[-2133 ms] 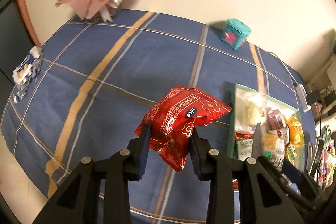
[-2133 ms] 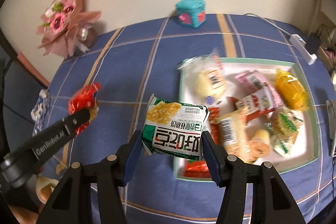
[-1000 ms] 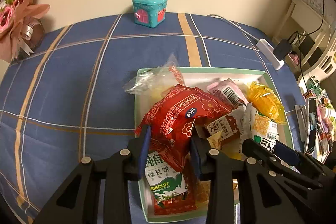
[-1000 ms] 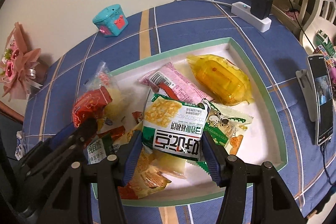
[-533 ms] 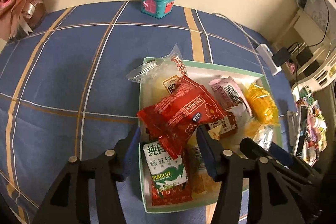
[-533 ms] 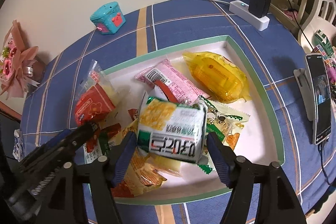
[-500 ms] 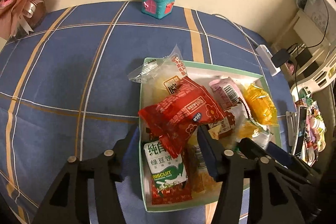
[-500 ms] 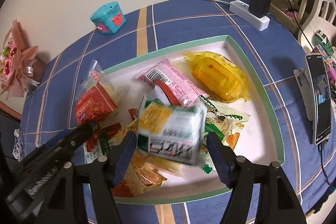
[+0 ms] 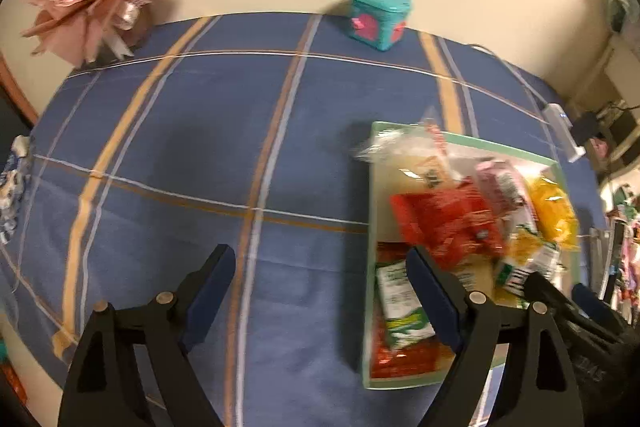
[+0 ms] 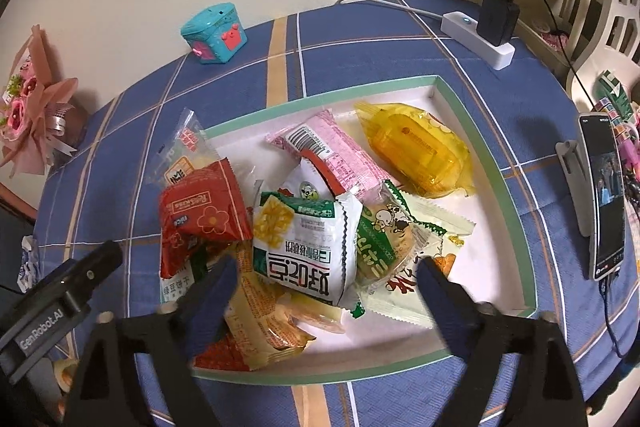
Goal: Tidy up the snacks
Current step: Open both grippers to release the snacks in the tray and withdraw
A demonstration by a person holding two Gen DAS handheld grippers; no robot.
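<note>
Both grippers' fingers have just been opening and now stand spread, holding nothing. The green corn snack packet (image 10: 304,251) lies between the right gripper (image 10: 324,291) fingers in the tray (image 10: 472,115); the red snack packet (image 9: 444,223) lies beyond the left gripper (image 9: 320,291) right finger.

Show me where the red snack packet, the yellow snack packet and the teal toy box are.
red snack packet (image 10: 202,211): right wrist view, on its front beside the flower print.
yellow snack packet (image 10: 416,151): right wrist view, middle of the clear yellow wrapper.
teal toy box (image 10: 214,33): right wrist view, on its front face.
</note>
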